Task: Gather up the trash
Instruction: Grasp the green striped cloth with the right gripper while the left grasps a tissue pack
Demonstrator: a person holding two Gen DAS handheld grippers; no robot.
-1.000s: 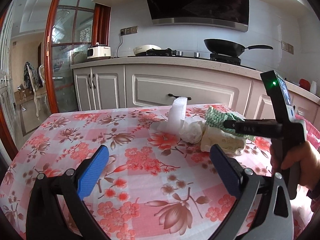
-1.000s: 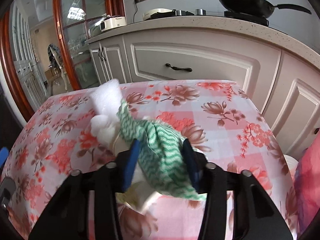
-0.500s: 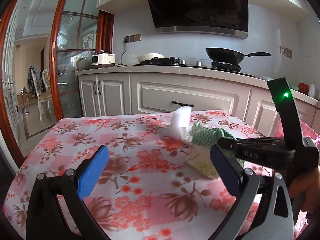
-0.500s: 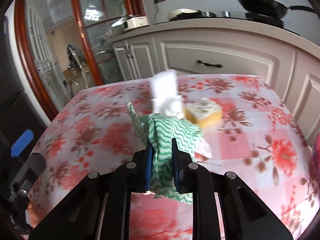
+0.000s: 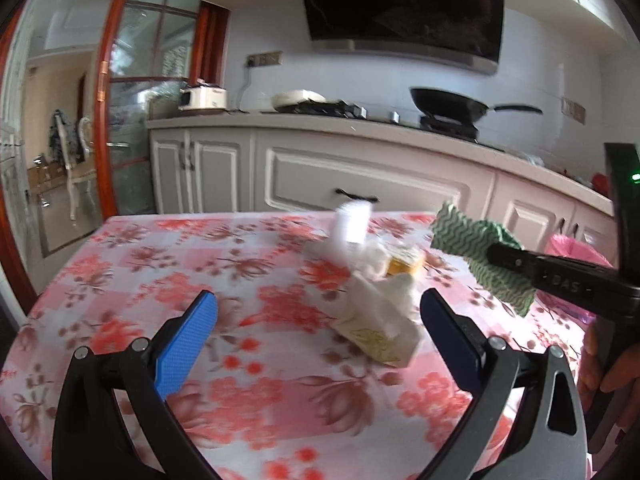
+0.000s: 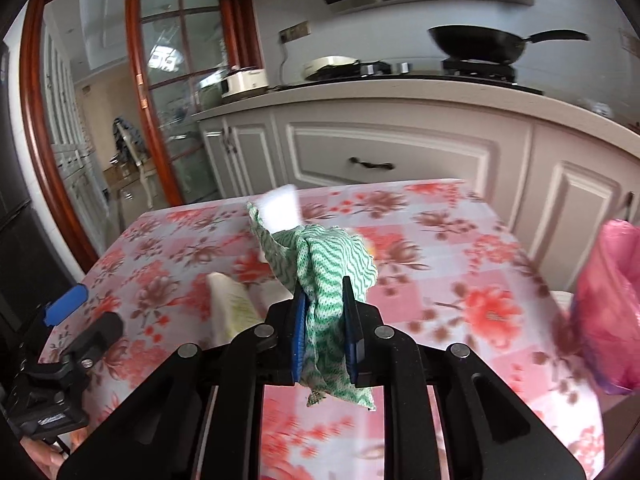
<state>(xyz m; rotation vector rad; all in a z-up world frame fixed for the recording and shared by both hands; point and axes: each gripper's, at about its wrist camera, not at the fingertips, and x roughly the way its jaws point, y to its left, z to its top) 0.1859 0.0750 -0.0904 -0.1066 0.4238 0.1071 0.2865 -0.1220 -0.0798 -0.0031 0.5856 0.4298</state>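
A green-and-white zigzag cloth (image 6: 325, 264) hangs lifted off the table, pinched between the blue pads of my right gripper (image 6: 323, 300), which is shut on it. From the left wrist view the same cloth (image 5: 472, 240) hangs at the right gripper's tip (image 5: 494, 256), above the table's right side. On the floral tablecloth (image 5: 160, 280) lie a crumpled paper wrapper (image 5: 376, 320), a yellow sponge (image 5: 404, 264), white tissue (image 5: 370, 258) and an upright white foam piece (image 5: 352, 224). My left gripper (image 5: 318, 318) stands open, low over the table, with the wrapper just ahead of its fingers.
A pink plastic bag (image 6: 608, 300) hangs off the table's right edge. Cream kitchen cabinets (image 5: 360, 176) run behind the table, with a black wok (image 5: 448, 106) on the hob. A glass door with a red wooden frame (image 5: 104, 120) stands at the left.
My right gripper closed on the green cloth and lifted it off the pile toward the right. The sponge and wrapper underneath came into view. The left gripper stayed open.
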